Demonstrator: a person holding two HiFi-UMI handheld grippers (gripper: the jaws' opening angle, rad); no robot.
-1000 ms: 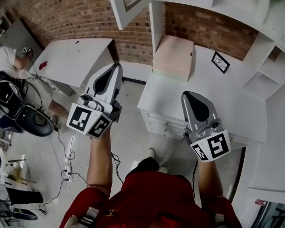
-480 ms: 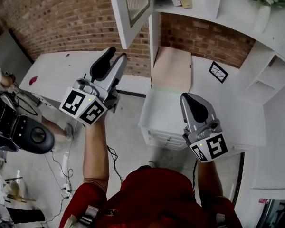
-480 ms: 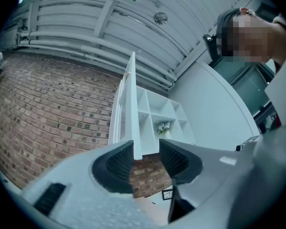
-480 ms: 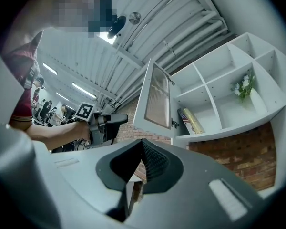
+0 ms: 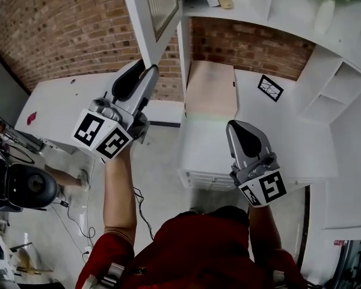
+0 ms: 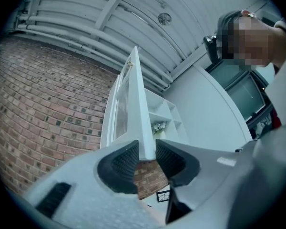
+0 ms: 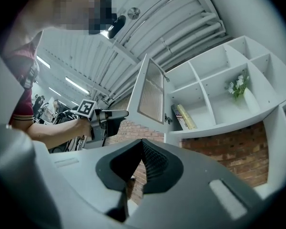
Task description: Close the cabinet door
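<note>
Right tool (image 5: pixel 243 138) clenched and empty, below and right of the cabinet door (image 5: pixel 141 23), over the white surface (image 5: pixel 289 131). Left tool (image 5: pixel 145 71) closing on the door's lower free edge, which sits between its pads; they look in contact. Door stands wide open, left of the shelf cabinet (image 5: pixel 253 11). Step: gripping. Next: hold firm, then swing the door shut along its hinge arc.
</note>
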